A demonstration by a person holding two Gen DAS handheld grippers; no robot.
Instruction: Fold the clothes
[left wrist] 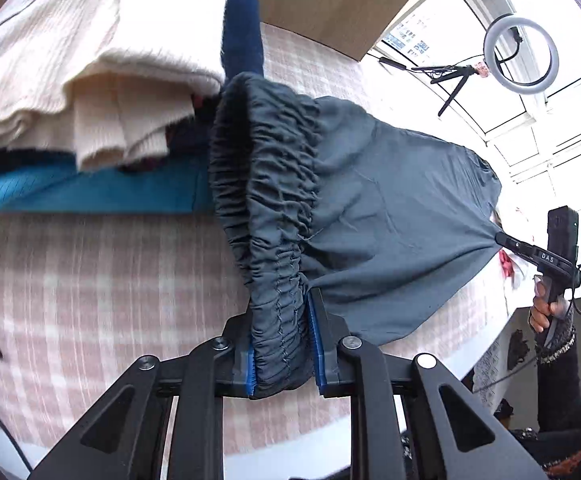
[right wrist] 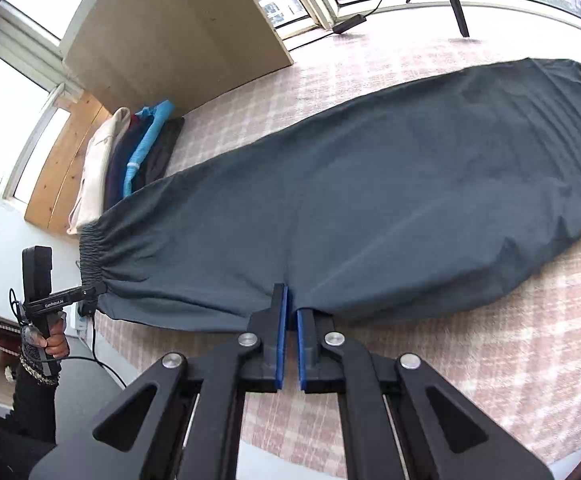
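Through the left wrist camera, we saw the grey trousers (left wrist: 370, 208) hanging slack between our two tools above the pink checked bedspread (left wrist: 90, 280). We judged the cloth thin, light and limp, likely to sag wherever unsupported; the gathered elastic waistband (left wrist: 266, 200) looked the thickest, surest place to grip. Our left gripper (left wrist: 284, 344) was clamped on that waistband, blue pads pressed into the bunched fabric. Behind lay a stack of folded clothes (left wrist: 90, 120).

Through the right wrist camera, the trousers (right wrist: 370, 200) stretched long over the bedspread (right wrist: 490, 360), their far end resting on it. Our right gripper (right wrist: 290, 320) was pinched on the near edge of the fabric, pads almost together with only a thin fold between them. The left gripper (right wrist: 94, 290) held the waistband at the far left.
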